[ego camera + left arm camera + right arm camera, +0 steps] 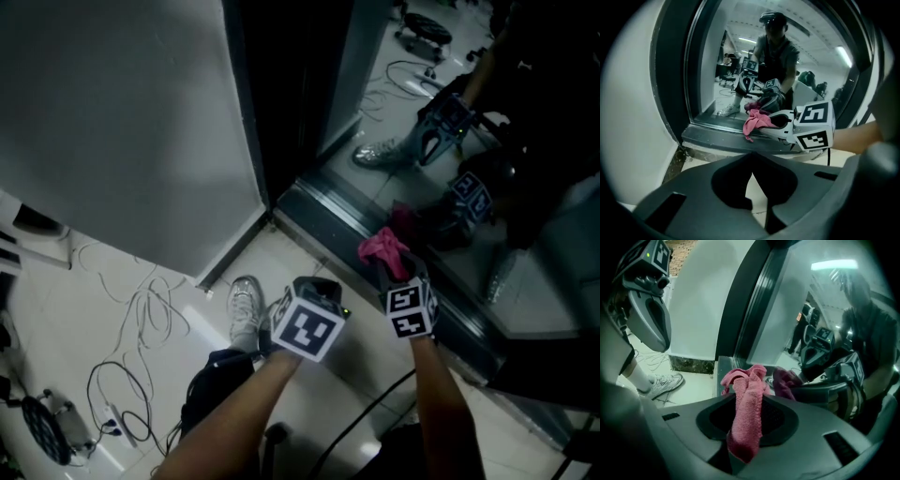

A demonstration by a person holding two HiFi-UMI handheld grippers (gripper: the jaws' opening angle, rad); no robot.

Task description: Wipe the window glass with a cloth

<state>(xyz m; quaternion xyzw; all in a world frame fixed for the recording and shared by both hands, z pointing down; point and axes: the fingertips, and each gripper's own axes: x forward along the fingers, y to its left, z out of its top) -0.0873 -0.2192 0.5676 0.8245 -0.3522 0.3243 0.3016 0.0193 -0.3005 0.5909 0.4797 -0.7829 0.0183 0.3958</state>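
Two grippers: I hold both low before me, the left gripper (309, 323) beside my shoe (246, 309), the right gripper (409, 298) further right, at the foot of the window.
Left tool: its own view shows the jaws pressed together with nothing between them.
Right tool: its jaws pinch the pink cloth (744, 416), which bunches up out of them.
Cloth place: from the head view the bunch sits over the dark sill (328, 220), just beside the window glass (403, 183). I cannot tell whether it touches the pane.
Left gripper view only: it shows the right tool side-on, with the cloth drooping over the sill's near edge.
Head view only: it shows loose cables (141, 319) on the floor, near left.
Edges: the sill runs from near right to far left, and a dark frame post (281, 94) stands at the left edge of the glass.
Open room: pale floor tiles (309, 258) lie between my shoe and the sill.
Far: a white wall panel (122, 122) stands left of the post, and the glass mirrors both grippers and a lit room.
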